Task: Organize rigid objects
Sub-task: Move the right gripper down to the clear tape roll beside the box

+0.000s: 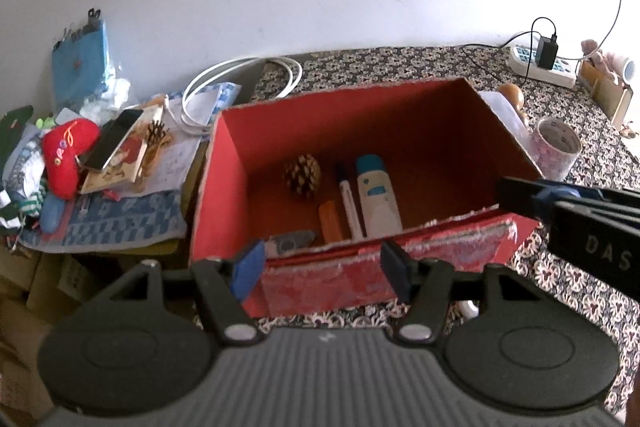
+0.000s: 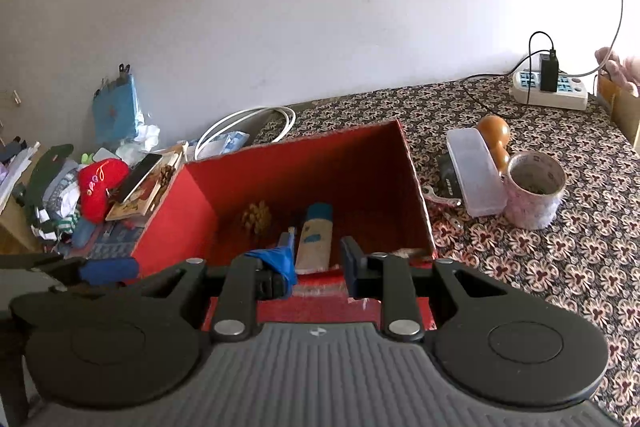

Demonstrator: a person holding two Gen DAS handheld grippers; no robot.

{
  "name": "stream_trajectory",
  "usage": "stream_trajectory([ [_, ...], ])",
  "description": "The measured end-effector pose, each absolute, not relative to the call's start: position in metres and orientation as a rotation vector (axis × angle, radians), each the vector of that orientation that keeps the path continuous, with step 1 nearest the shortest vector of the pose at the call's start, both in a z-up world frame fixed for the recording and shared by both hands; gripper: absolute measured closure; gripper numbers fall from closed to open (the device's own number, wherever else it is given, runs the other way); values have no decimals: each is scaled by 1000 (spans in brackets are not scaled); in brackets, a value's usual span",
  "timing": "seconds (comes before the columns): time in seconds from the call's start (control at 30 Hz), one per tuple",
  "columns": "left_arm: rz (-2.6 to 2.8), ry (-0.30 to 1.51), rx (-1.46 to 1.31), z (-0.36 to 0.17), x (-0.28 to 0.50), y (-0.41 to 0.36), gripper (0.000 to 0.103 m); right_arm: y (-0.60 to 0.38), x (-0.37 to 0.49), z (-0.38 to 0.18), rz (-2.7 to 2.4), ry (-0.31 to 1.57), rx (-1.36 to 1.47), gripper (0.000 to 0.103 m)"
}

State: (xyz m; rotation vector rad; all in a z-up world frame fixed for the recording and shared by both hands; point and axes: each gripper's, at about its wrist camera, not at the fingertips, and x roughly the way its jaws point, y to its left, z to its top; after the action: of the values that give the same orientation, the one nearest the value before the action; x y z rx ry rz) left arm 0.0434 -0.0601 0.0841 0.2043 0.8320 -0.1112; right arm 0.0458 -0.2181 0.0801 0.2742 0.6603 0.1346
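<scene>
A red cardboard box (image 1: 420, 131) fills the middle of the left wrist view, open at the top, standing on a patterned cloth (image 1: 560, 291). On its floor lie a pine cone (image 1: 303, 174) toward the left, then a white marker (image 1: 349, 203), a white tube with a blue cap (image 1: 377, 195) just right of it, and an orange piece (image 1: 330, 227) in front of the marker. The left gripper (image 1: 320, 267) sits at the lower centre of the frame, just in front of the box's near wall, its blue-padded fingers spread apart with nothing between them. The right gripper (image 2: 318, 267) sits at the lower centre of its own view, above the box's near edge, fingers likewise parted and empty; in the left wrist view it enters from the right edge. Right of the box in the right wrist view stand a clear plastic case (image 2: 476, 175), a brown gourd (image 2: 495, 139) behind it, and a roll of tape (image 2: 534, 191). A power strip (image 2: 552, 89) lies at the upper right. At the left of the frame a heap of clutter includes a red plush (image 2: 100, 187) and a phone (image 2: 140, 175)
</scene>
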Motion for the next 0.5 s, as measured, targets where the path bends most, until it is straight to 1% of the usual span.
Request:
stream_trajectory([
  [0.2,-135,841,227,77,30,-59,40,-223,29,70,132,682,299,95],
  [0.5,-178,919,234,49,28,-65,39,-228,17,46,118,740,329,95],
])
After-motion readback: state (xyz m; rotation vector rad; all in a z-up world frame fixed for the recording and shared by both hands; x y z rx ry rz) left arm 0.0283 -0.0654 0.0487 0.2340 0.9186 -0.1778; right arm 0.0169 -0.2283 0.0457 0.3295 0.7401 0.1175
